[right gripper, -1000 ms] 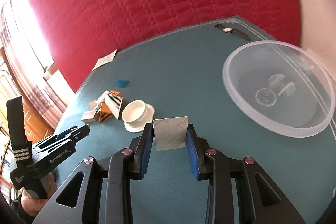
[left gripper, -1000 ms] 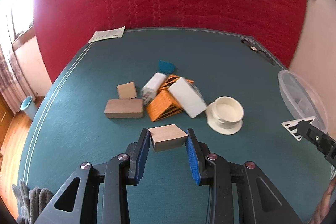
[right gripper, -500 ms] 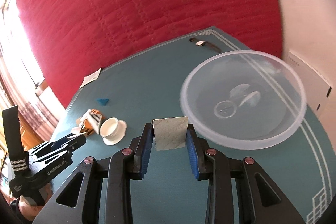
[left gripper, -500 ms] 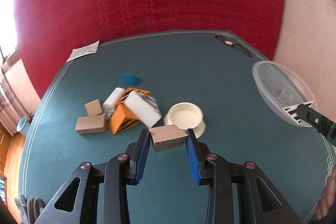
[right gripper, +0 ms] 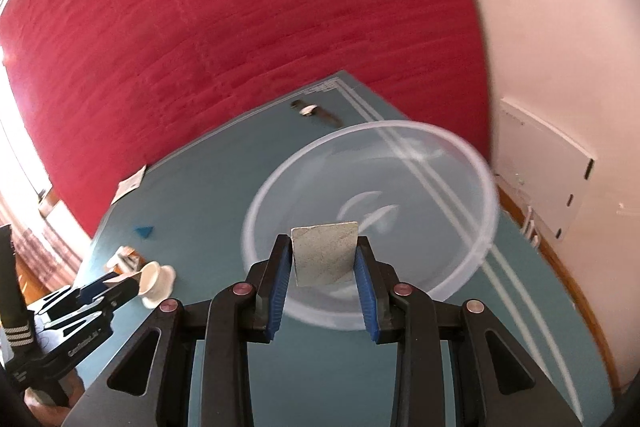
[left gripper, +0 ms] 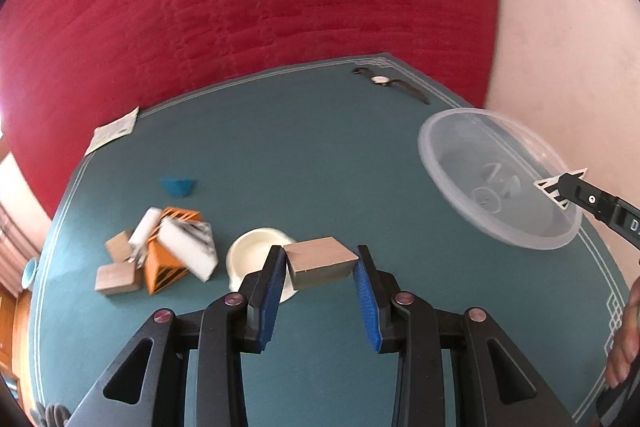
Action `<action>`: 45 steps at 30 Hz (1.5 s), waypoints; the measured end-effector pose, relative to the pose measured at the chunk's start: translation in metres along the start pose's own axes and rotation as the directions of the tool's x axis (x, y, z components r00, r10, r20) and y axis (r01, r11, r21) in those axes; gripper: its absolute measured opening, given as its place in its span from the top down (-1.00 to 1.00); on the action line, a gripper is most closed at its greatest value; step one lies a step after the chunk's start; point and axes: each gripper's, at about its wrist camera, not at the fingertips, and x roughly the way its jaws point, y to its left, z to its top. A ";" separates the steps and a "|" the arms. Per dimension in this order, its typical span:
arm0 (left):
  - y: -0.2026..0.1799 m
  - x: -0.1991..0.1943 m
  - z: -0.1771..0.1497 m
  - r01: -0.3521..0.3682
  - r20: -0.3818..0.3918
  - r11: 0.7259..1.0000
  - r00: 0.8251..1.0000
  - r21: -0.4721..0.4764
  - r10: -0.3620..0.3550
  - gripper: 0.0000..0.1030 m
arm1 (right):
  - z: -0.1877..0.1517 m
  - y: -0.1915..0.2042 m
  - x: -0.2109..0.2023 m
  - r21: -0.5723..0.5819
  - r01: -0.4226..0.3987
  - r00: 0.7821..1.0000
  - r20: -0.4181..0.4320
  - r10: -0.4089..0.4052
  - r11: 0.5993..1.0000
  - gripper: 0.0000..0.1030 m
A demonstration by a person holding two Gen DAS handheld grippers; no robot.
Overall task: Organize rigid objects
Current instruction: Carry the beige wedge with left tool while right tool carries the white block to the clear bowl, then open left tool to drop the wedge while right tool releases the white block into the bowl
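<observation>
Two hand-held grippers, one block each, nearer the bowl
Left hand-held gripper (left gripper: 320,267) clamps a wooden block (left gripper: 322,261); right hand-held gripper (right gripper: 322,259) clamps a grey block (right gripper: 324,253), now over the clear bowl (right gripper: 460,151).

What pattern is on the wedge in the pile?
Orange with black stripes on the wedge, clearest in the left wrist view.

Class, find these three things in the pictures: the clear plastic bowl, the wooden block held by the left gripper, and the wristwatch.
clear plastic bowl (right gripper: 476,163), right wrist view, far rim.
wooden block (left gripper: 322,251), left wrist view, top face.
wristwatch (left gripper: 379,79), left wrist view, dial.
</observation>
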 end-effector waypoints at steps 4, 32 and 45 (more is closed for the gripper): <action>-0.019 0.004 0.010 0.034 0.004 0.999 0.999 0.033 -0.034 0.29 | 0.006 -0.018 0.002 0.024 0.036 0.999 0.006 -0.037 0.999 0.37; -0.107 0.031 0.052 0.228 -0.025 0.967 0.974 0.112 -0.226 0.29 | 0.009 -0.058 0.015 0.057 0.086 0.996 0.001 -0.086 0.995 0.37; -0.111 0.031 0.058 0.169 0.035 0.982 0.984 0.088 -0.173 -1.00 | 0.007 -0.067 0.013 0.085 0.054 0.999 -0.004 -0.053 0.995 0.35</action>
